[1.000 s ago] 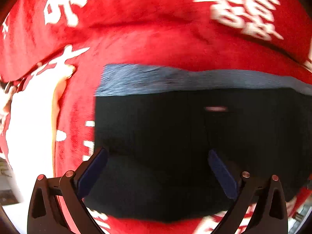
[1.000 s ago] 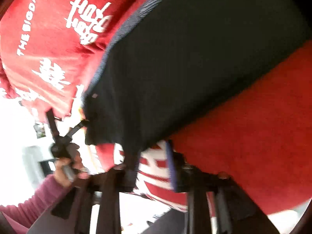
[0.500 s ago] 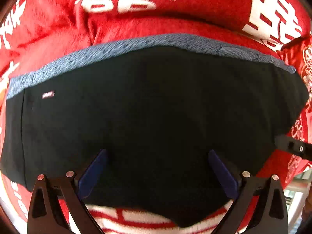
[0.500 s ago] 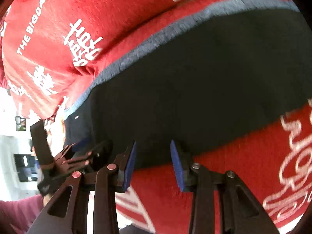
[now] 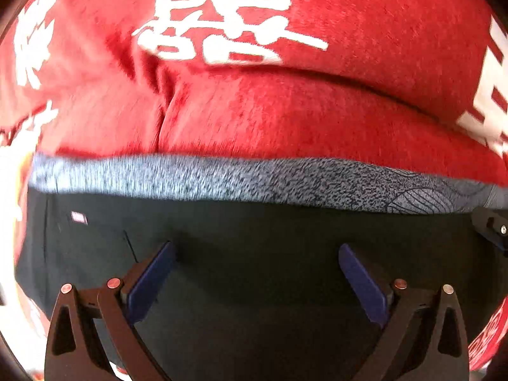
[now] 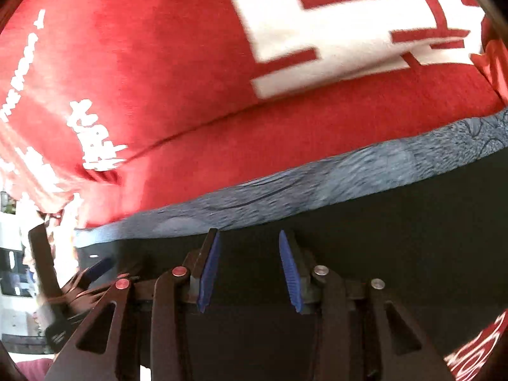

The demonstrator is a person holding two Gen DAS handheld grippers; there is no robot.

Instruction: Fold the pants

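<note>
— What do you have under the left gripper (image 5: 255, 281)?

— I see the pants (image 5: 270, 238), black, filling the lower half of the left wrist view, lying on a red blanket (image 5: 285, 111) with white characters. Their grey waistband (image 5: 222, 179) runs straight across the middle of the frame. My left jaws are spread wide above the black cloth, nothing between the blue pads (image 5: 149, 281) that I can see being pinched.

— And the right gripper (image 6: 249, 273)?

— In the right wrist view its jaws stand partly apart, much narrower than the left (the gap between them shows only dark cloth). The pads (image 6: 208, 273) hover at the pants (image 6: 397, 238) just below the waistband (image 6: 317, 190), which slants up toward the right edge. I can't tell whether the tips touch the fabric; they grip nothing.

— Can either camera see the other hand?

— Yes. At the lower left of the right wrist view, the left gripper (image 6: 95, 270) shows, blurred, with a dark red sleeve (image 6: 31, 366) in the bottom corner. At the right edge of the left wrist view, a black tip of the right gripper (image 5: 492, 228) pokes in at the waistband's end.

— The pants themselves?

— Flat on the blanket (image 6: 158, 79), a small pale tag (image 5: 78, 217) near their left edge.
</note>
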